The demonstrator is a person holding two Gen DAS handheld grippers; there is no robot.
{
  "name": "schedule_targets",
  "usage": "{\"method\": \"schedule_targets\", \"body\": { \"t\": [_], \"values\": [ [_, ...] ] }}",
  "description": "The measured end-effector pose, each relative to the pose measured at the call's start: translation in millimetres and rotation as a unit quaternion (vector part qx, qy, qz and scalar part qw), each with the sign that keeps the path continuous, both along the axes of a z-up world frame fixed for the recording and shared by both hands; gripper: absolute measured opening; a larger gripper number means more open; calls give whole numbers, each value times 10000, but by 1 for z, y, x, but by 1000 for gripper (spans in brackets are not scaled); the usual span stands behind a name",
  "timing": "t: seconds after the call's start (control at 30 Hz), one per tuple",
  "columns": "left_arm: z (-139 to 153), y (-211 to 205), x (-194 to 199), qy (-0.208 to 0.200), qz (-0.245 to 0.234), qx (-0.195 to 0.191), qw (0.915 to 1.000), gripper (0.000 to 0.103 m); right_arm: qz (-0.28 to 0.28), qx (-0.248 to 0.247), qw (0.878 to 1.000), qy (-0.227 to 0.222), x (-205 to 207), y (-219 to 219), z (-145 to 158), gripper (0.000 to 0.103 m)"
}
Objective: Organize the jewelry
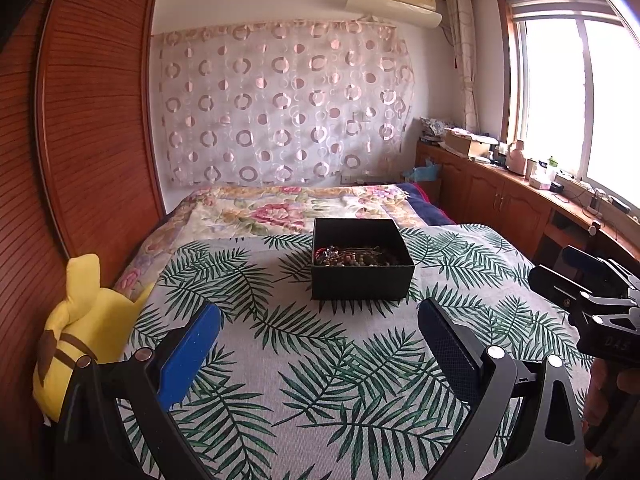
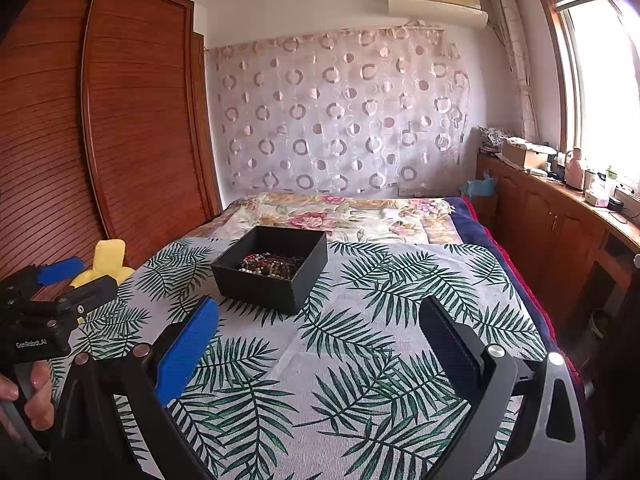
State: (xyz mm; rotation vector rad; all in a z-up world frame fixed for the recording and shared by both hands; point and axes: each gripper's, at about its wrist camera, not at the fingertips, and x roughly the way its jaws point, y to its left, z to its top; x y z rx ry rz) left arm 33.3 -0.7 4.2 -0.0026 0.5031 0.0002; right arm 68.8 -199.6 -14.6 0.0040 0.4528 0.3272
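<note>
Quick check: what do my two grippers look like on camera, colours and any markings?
Both match: black angular frames with silver pivot bolts, one bright blue pad and one dark textured pad. The left gripper reads "GenRobot.AI" in white on its body; the right gripper shows faint "DAS" lettering. No cables visible.

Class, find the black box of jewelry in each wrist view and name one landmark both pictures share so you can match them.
Left wrist view: the black box sits near the centre of the picture, on the leaf-print cover, beyond the open left claw.
Right wrist view: the black box lies left of centre, turned corner-on, beyond the open right claw.
Shared landmark: the yellow plush toy at the bed's left edge.
</note>
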Motion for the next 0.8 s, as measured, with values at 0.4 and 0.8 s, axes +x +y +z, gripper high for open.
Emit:
{"method": "schedule_targets", "body": {
  "t": [0.4,0.8],
  "values": [
    [3,0,-1,-22,-9,2,10000,96,-5,-4,10000,-1,0,0,0,101],
    [6,1,-2,-22,-15,-14,10000,96,-11,-1,10000,-7,0,-1,0,101]
  ]
}}
